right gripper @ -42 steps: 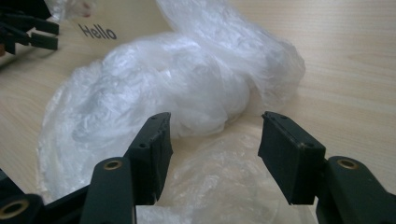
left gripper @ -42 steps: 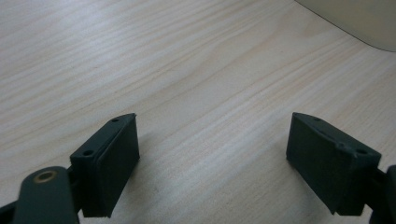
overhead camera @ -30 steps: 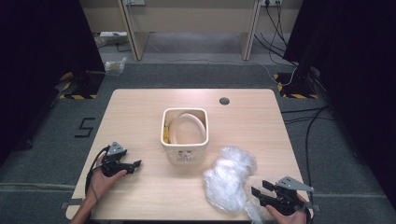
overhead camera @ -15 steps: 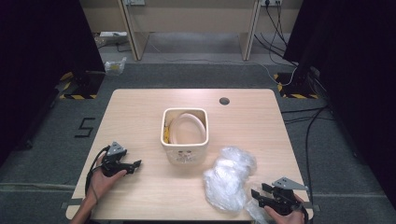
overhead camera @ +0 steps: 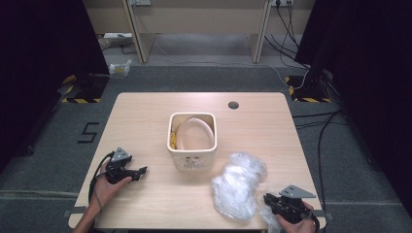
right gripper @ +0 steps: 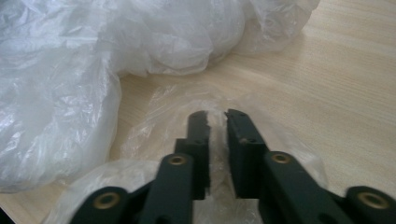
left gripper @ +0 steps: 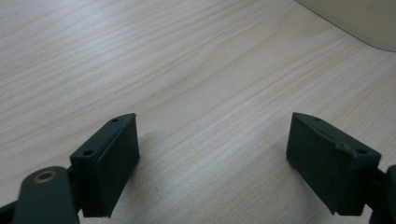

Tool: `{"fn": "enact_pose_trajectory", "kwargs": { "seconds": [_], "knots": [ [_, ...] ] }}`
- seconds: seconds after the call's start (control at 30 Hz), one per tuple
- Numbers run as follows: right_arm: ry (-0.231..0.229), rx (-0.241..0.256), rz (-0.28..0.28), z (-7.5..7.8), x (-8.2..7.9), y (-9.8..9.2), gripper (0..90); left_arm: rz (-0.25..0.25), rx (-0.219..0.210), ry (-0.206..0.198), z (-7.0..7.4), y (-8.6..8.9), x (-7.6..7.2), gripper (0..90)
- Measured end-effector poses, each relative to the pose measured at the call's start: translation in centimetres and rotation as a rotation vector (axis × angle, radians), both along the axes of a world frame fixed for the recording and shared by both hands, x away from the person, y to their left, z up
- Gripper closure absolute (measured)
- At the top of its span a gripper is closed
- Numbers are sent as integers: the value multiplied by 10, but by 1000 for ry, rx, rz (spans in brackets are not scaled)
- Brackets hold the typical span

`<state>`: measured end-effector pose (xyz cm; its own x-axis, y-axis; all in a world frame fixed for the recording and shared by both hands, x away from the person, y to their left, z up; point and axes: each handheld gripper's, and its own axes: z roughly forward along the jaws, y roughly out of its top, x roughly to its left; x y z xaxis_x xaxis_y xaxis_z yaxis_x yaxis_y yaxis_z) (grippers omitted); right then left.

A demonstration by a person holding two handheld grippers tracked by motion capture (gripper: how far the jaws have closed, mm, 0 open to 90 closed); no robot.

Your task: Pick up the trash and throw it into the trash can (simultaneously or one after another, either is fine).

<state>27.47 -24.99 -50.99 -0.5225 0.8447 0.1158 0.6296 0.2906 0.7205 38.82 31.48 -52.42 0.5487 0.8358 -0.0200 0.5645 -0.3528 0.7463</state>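
1. While the right gripper (overhead camera: 270, 200) sits at the near right corner of the bench (overhead camera: 145, 111), its jaws are pressed almost together and pinch a thin bit of the clear plastic bag (overhead camera: 239, 184).
2. Seen from the right gripper view, the right gripper (right gripper: 216, 114) has a flat flap of the plastic bag (right gripper: 93, 60) between its jaws, and the big crumpled part of the bag lies just ahead and to the side.
3. Most of the bag is a puffy heap on the bench, near the right gripper and just beside the bin (overhead camera: 192, 141).
4. The left gripper (overhead camera: 143, 170) rests low on the near left part of the bench, and a hand (overhead camera: 104, 187) holds it.
5. Its jaws are spread wide with only bare wood between them, as the left gripper view shows (left gripper: 212, 140).
6. The bin stands upright in the middle of the bench, between the two grippers and a bit farther back.
7. Inside the bin there is something pale and rounded (overhead camera: 194, 135), with a bit of yellow (overhead camera: 173, 141) at one side; I cannot tell what they are.
8. A small dark hole (overhead camera: 233, 105) sits in the bench top, far behind the bin.
9. Cables (overhead camera: 320, 141) lie on the floor to the right of the bench.
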Motion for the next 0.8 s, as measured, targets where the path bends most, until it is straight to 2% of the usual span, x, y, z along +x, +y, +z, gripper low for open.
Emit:
{"fn": "enact_pose_trajectory", "kwargs": {
  "seconds": [0.1,0.23,0.5,0.8],
  "knots": [
    [0,14,13,-1,0,0,878,0,0,0,0,0,0,162],
    [1,69,28,-1,0,-2,894,0,0,0,0,0,0,161],
    [-61,95,7,14,-2,-9,895,-1,1,3,0,0,0,161],
    [-100,122,3,28,0,-12,896,0,0,0,0,0,0,161]
  ]
}}
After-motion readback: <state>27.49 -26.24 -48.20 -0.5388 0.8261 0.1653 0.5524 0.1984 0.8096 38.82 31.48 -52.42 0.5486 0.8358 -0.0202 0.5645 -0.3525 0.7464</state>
